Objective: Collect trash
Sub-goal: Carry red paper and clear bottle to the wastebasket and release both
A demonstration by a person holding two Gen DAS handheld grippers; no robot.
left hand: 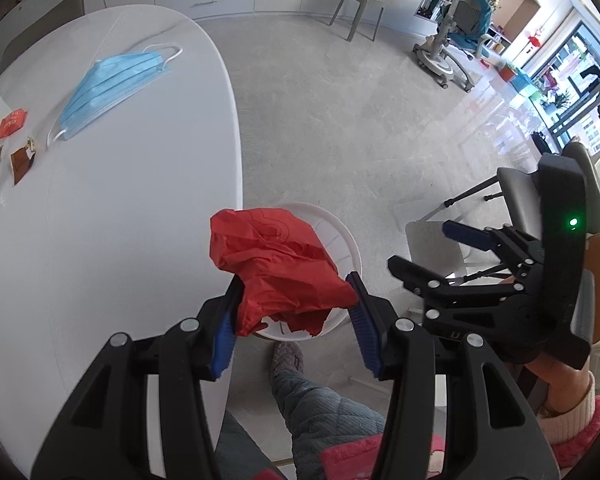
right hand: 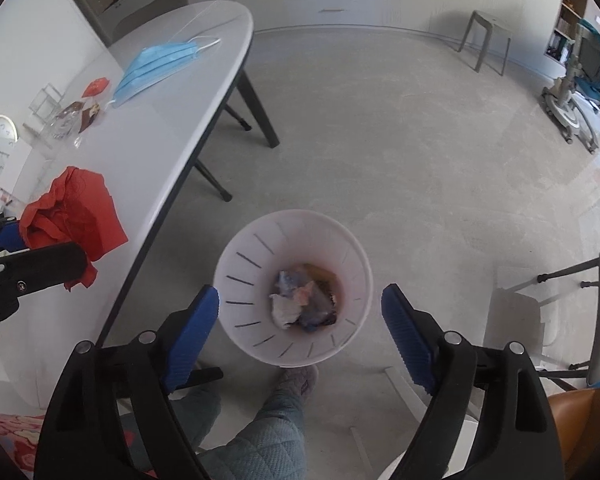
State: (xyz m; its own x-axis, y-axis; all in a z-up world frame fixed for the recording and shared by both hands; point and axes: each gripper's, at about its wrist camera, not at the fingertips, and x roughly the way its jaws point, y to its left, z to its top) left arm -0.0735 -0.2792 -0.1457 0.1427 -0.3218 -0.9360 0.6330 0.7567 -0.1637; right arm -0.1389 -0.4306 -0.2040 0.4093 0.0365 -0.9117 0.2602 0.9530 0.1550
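The left gripper (left hand: 296, 312) is clamped on a crumpled red paper (left hand: 278, 268), its blue pads pressing the wad from both sides; the wad hangs past the near edge of the white table (left hand: 120, 208) and partly over the rim of the white waste bin (left hand: 340, 236) that stands on the floor beside the table. From the right wrist, the same red paper (right hand: 76, 216) shows at the left, in front of the table edge (right hand: 204, 120), held by the left gripper (right hand: 40, 248). The right gripper (right hand: 300, 308) stands wide apart with nothing between its pads, pointing down at the waste bin (right hand: 236, 280), whose bottom holds a small heap of crumpled scraps (right hand: 304, 300). In the left wrist view the right gripper (left hand: 424, 248) hangs to the right of the bin, held by a hand (left hand: 556, 376) in a pink and cream sleeve. Well back on the table, near its far edge, lies a blue face mask (left hand: 112, 92), and toward the left edge a few small wrappers (left hand: 12, 124), red and brown, lie close together. A slippered foot (left hand: 288, 356) rests on the floor just beside the bin.
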